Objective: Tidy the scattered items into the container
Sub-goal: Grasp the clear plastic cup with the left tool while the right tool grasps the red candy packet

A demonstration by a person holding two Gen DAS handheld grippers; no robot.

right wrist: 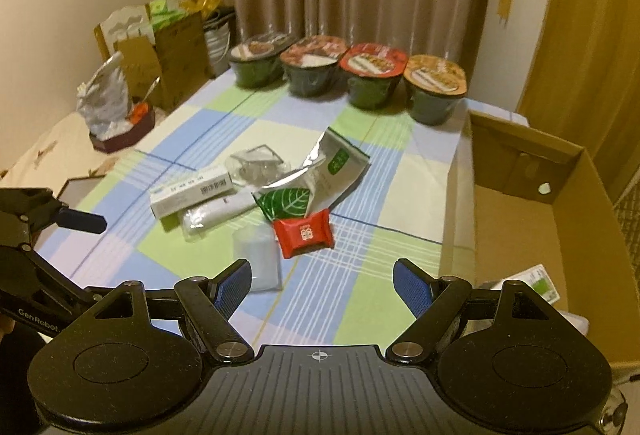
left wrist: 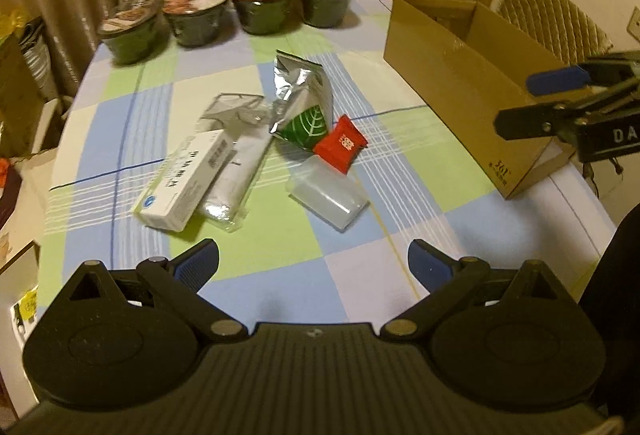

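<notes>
Left wrist view: the left gripper (left wrist: pixel 313 261) is hovering over the near part of the checked tablecloth (left wrist: pixel 280 275), fingers spread wide, gripping nothing. The scattered pile is lying ahead in mid-table: a white carton (left wrist: pixel 182 185) resting on a clear wrapped pack (left wrist: pixel 236 171), a silver-green foil pouch (left wrist: pixel 306 107), a red sachet (left wrist: pixel 340 143) touching the pouch, and a frosted plastic case (left wrist: pixel 328 195) nearest the gripper. Four noodle bowls (left wrist: pixel 224 11) are standing in a row at the far edge. The cardboard box (left wrist: pixel 460 75) is sitting at the right of the table, its inside mostly hidden from here; the right gripper (left wrist: pixel 532 103) is poking in over the box's near corner, released. Judging the step: pick-up not yet begun, both grippers free, most items out of the box. Right wrist view: the right gripper (right wrist: pixel 322 285) is hanging with fingers apart, empty, just short of the frosted plastic case (right wrist: pixel 258 259) and red sachet (right wrist: pixel 303 233). The cardboard box (right wrist: pixel 580 219) is lying open to the right, mostly bare, with one white-green packet (right wrist: pixel 540 281) in its near corner. The next move probably calls for lowering over the case or sachet, clamping lightly, then carrying it right across the box wall.
</notes>
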